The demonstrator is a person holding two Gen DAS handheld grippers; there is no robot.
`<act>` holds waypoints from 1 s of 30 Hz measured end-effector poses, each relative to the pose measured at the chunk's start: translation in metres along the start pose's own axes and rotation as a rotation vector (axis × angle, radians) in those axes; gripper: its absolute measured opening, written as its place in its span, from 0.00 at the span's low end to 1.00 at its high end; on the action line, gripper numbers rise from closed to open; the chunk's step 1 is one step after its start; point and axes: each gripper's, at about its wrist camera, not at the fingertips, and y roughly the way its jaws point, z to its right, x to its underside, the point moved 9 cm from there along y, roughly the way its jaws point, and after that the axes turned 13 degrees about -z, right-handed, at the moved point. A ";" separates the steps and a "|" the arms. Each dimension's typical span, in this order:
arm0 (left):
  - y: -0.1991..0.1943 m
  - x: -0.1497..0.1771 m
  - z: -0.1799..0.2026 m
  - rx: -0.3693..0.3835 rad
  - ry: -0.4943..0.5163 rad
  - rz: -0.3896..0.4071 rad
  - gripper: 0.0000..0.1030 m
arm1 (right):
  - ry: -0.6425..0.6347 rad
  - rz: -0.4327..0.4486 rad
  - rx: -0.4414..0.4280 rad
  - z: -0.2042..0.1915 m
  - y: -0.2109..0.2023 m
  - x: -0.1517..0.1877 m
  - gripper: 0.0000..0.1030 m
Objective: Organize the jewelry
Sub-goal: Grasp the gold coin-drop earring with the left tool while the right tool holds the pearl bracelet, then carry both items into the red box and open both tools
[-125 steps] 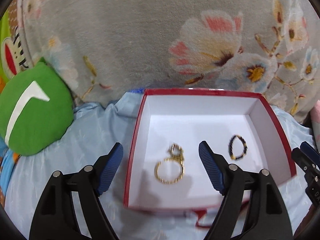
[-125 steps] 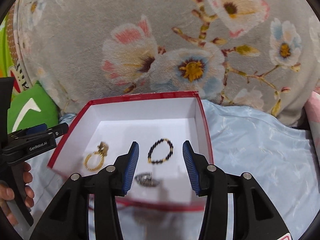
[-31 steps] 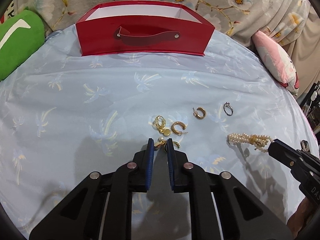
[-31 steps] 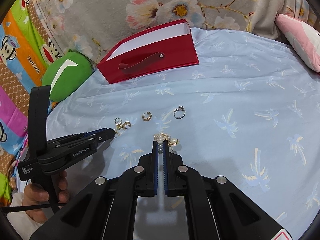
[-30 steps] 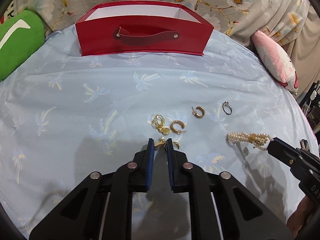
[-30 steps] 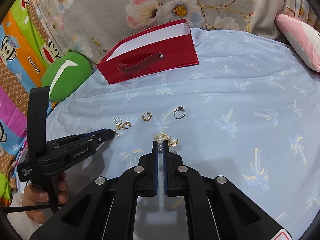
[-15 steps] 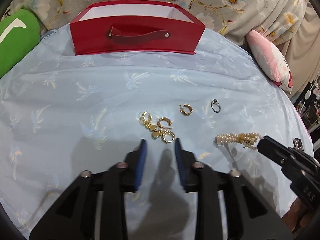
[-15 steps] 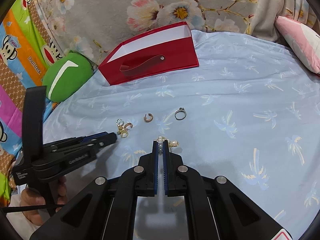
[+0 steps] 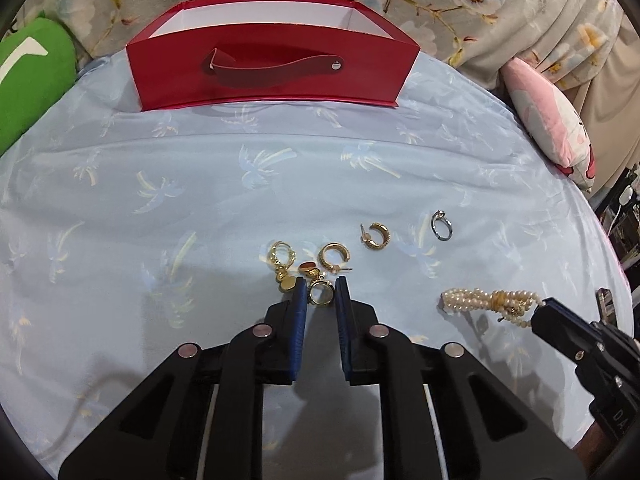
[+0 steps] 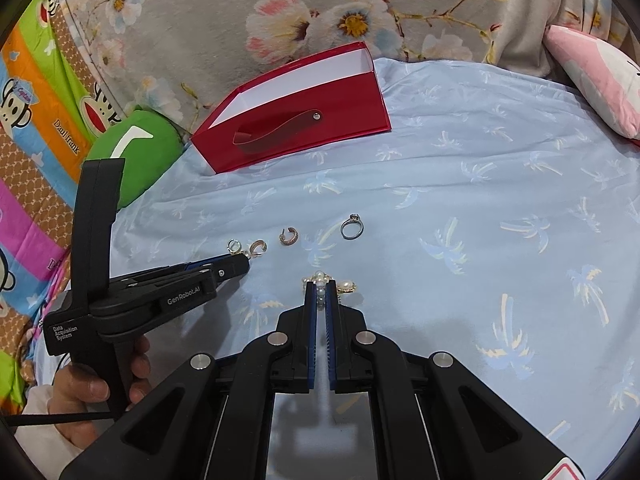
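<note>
A red box with a white inside stands at the far side of the blue cloth; it also shows in the right wrist view. Loose jewelry lies on the cloth: gold hoop earrings, a gold drop earring and a silver ring. My left gripper is slightly open, its jaws on either side of a gold ring-shaped earring. My right gripper is shut on a pearl bracelet, which also shows in the left wrist view.
A green cushion lies at the back left and a pink pillow at the back right. A floral grey blanket hangs behind the box. The cloth's edge curves round on the right.
My left gripper opened half a second ago, then moved forward and narrowed around the gold ring-shaped earring. My right gripper has stayed shut on the pearl bracelet.
</note>
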 end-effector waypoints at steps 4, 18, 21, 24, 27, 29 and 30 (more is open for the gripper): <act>-0.005 0.007 -0.005 0.000 0.005 -0.003 0.13 | -0.001 0.002 -0.002 0.000 -0.001 0.000 0.03; -0.049 0.008 -0.011 0.034 -0.019 0.058 0.13 | -0.042 0.043 -0.012 -0.022 -0.016 -0.016 0.03; -0.066 -0.003 -0.016 0.029 -0.023 0.088 0.13 | -0.063 0.073 -0.007 -0.028 -0.026 -0.030 0.03; -0.085 -0.017 -0.022 0.012 -0.020 0.124 0.13 | -0.096 0.109 0.010 -0.035 -0.038 -0.049 0.03; -0.103 -0.036 -0.030 -0.021 -0.006 0.161 0.13 | -0.133 0.151 0.028 -0.041 -0.048 -0.074 0.03; -0.115 -0.051 -0.036 -0.046 0.004 0.188 0.13 | -0.155 0.183 0.041 -0.046 -0.055 -0.094 0.03; -0.120 -0.058 -0.039 -0.059 0.009 0.200 0.13 | -0.166 0.200 0.049 -0.048 -0.057 -0.105 0.03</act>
